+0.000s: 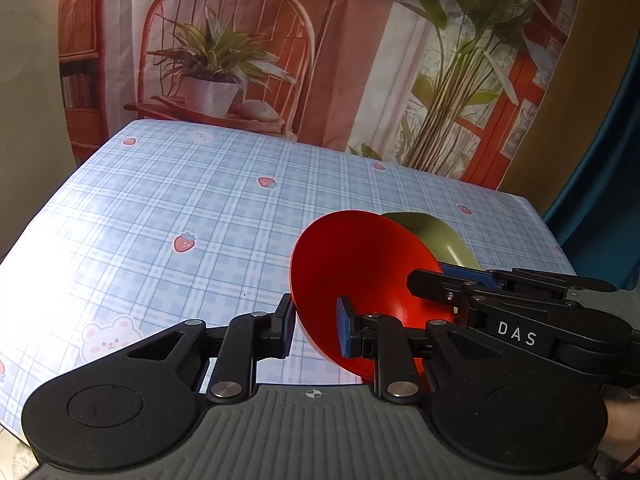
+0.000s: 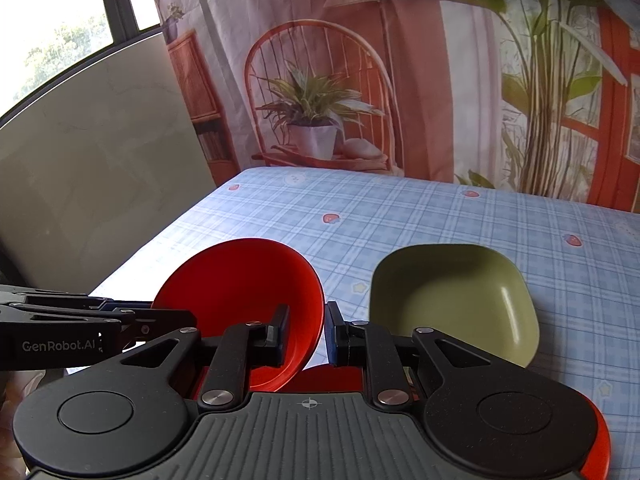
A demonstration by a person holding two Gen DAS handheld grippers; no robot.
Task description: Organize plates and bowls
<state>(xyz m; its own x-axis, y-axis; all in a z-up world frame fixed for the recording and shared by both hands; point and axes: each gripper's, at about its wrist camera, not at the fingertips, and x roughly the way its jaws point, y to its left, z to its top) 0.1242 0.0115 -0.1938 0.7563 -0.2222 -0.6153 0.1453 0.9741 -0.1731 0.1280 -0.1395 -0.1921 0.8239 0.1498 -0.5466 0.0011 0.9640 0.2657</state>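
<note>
A red bowl [image 1: 360, 276] is tilted above the checked tablecloth. My left gripper [image 1: 316, 328] is shut on its left rim. My right gripper [image 2: 306, 336] is shut on the same red bowl [image 2: 244, 292] at its right rim, and it shows in the left wrist view [image 1: 464, 280] reaching in from the right. A green square bowl [image 2: 452, 300] sits on the table right of the red bowl; it shows behind the red bowl in the left wrist view [image 1: 432, 236]. A red plate [image 2: 600, 440] lies under my right gripper, mostly hidden.
The table [image 1: 180, 200] carries a blue checked cloth with strawberry prints. A printed backdrop [image 1: 280, 60] with a chair and plants hangs behind the far edge. A grey panel [image 2: 100, 160] and a window stand at the left.
</note>
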